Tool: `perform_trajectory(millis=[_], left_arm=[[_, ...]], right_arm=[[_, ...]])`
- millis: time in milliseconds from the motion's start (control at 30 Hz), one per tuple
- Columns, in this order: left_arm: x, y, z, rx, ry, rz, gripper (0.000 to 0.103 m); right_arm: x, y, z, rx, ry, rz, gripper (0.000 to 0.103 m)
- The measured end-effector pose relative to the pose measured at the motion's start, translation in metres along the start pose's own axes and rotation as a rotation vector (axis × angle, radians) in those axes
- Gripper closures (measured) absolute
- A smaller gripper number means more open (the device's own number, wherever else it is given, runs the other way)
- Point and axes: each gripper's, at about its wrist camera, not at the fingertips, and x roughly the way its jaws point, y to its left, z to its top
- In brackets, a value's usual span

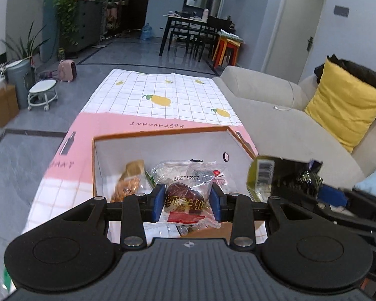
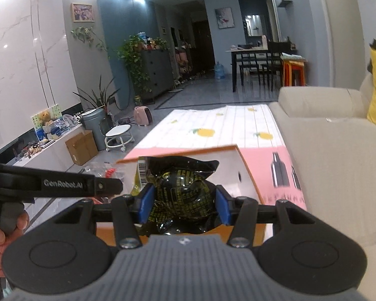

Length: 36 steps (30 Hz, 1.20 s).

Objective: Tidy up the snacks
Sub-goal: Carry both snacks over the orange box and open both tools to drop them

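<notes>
We see an orange-rimmed box [image 1: 163, 145] on a long table [image 1: 163, 87] whose far half lies bare; a beige sofa [image 1: 263, 105] borders its right edge, open floor its left. Loose snacks [image 1: 130, 178] lie inside the box. Our left gripper [image 1: 186, 200] is clamped on a clear date packet [image 1: 188, 185] above the box, while our right gripper [image 2: 184, 204] is clamped on a black-and-yellow packet [image 2: 183, 188] just beside it.

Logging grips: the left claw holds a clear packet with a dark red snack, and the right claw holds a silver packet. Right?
Not silver. The right wrist view shows the right claw shut on a black packet with yellow print. The rest is right.
</notes>
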Motion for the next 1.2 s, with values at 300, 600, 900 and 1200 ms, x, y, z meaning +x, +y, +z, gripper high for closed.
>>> perform_trajectory(millis=[300,600,900,1200], left_arm=[[0.041,0.013,0.022,0.041,0.091,0.028,0.062],[0.092,0.031,0.025,0.041,0.24,0.049,0.062],[0.133,0.041,0.016,0.064,0.344,0.086,0.062],[0.157,0.048,0.014,0.075,0.394,0.132,0.062]], right_arm=[[0.055,0.006,0.021,-0.071,0.052,0.003,0.054],[0.112,0.009,0.019,-0.148,0.14,-0.035,0.054],[0.163,0.009,0.01,-0.266,0.223,-0.101,0.054],[0.194,0.006,-0.002,-0.388,0.301,-0.151,0.054]])
